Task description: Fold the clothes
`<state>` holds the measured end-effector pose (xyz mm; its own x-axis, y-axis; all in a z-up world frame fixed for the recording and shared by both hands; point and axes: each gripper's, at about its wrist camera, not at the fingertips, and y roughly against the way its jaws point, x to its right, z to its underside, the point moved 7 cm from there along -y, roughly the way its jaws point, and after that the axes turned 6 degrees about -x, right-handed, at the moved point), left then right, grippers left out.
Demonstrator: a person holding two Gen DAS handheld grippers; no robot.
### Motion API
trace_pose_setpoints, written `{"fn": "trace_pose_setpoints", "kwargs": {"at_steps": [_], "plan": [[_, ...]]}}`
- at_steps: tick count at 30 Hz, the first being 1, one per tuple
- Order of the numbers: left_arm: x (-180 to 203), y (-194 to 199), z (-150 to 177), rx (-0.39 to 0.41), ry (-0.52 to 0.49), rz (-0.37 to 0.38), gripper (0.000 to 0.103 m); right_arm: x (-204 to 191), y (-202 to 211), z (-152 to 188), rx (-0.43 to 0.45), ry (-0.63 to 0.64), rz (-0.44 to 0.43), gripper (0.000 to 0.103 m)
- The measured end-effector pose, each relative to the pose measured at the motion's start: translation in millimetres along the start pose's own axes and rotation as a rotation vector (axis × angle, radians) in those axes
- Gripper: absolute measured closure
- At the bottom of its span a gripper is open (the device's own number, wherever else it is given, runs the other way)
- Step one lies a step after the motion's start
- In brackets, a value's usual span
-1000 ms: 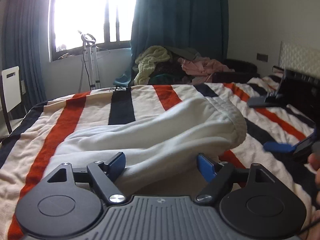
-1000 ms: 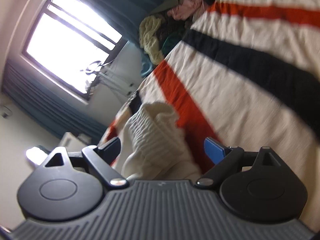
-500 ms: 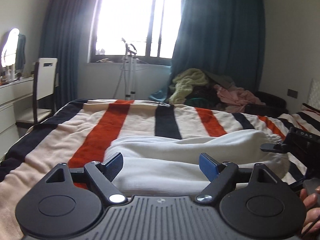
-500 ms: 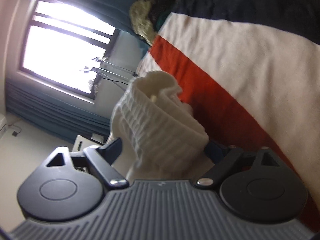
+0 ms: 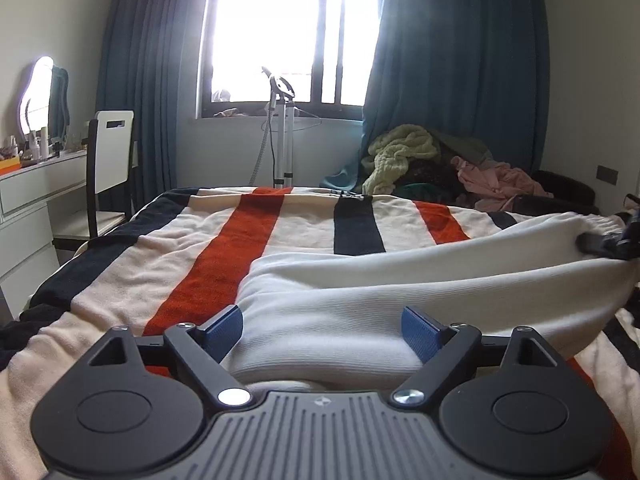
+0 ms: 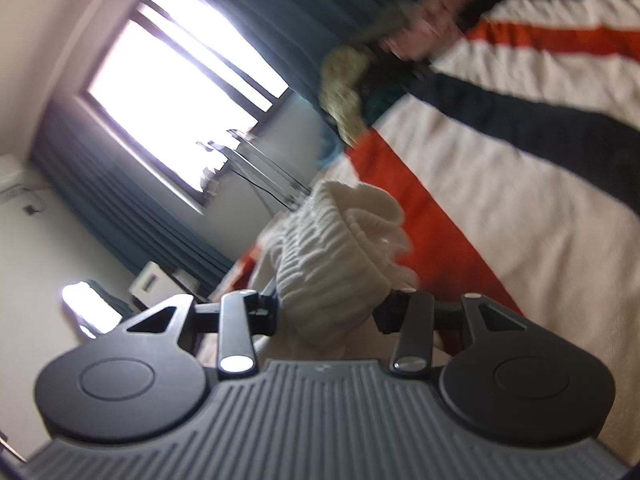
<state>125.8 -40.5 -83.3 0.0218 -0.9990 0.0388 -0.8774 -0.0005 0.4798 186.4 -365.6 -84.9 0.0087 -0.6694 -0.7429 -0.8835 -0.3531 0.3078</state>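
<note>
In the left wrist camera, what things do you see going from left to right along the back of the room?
Mirror → white chair → garment steamer stand → yellow-green knit in the clothes pile → pink garment → wall socket.

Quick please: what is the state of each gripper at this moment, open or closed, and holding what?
Left gripper: open, jaws wide on either side of the white garment, not clamping it.
Right gripper: closed on the garment's ribbed edge.

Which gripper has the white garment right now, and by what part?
The right gripper is shut on the white garment at its ribbed end; the left gripper is open around it.
</note>
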Motion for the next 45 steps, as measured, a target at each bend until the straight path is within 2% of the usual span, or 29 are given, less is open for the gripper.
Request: {"fn": "trace_pose_setpoints", "kwargs": {"at_steps": [2,4,7,8,11,16,20,23,25,29,34,37,42,45], "plan": [[-4.0,2.0,0.4,-0.003,0.022,-0.003,0.011,0.8,12.1,-0.8,0.031,0.008,0.026,0.058],[-7.0,1.0,2.6,-0.020,0.037,-0.010,0.011,18.1,13.7,2.5,0.021,-0.031,0.097,0.058],[-12.5,-3.6,7.9,-0.062,0.073,-0.015,0.011,61.6,-2.0,17.3,-0.093,-0.183,0.192,0.058],[-14.7,-4.9,9.7,-0.075,0.087,-0.016,0.011,67.7,-3.9,20.4,-0.108,-0.215,0.194,0.058],[-17.8,-5.3,12.1,-0.093,0.105,-0.022,0.009,83.1,-8.3,29.0,-0.145,-0.304,0.188,0.055],[-21.8,-4.4,15.0,-0.114,0.126,-0.032,0.009,76.7,-7.8,34.2,-0.154,-0.319,0.168,0.047],[-21.8,-3.5,16.5,-0.124,0.131,-0.036,0.009,71.7,-16.7,40.0,-0.204,-0.335,0.123,0.017],[-21.6,-3.7,17.8,-0.134,0.135,-0.038,0.008,69.7,-29.5,51.4,-0.274,-0.317,0.131,0.017],[-21.5,-3.9,18.8,-0.140,0.139,-0.038,0.008,69.9,-35.7,56.9,-0.293,-0.277,0.162,0.019],[-22.1,-4.1,19.6,-0.149,0.148,-0.033,0.008,74.6,-38.7,57.5,-0.295,-0.308,0.155,0.017],[-22.7,-3.6,20.1,-0.152,0.154,-0.038,0.008,71.4,-39.9,55.1,-0.302,-0.322,0.124,0.014],[-24.2,-3.4,19.9,-0.155,0.172,-0.038,0.008,64.4,-39.4,53.4,-0.299,-0.330,0.050,0.013],[-28.6,-2.7,18.6,-0.154,0.204,-0.046,0.008,44.9,-31.6,43.9,-0.239,-0.285,-0.053,0.013],[-30.1,-3.6,19.9,-0.166,0.225,-0.031,0.008,43.7,-36.6,47.0,-0.268,-0.243,-0.016,0.015]]}}
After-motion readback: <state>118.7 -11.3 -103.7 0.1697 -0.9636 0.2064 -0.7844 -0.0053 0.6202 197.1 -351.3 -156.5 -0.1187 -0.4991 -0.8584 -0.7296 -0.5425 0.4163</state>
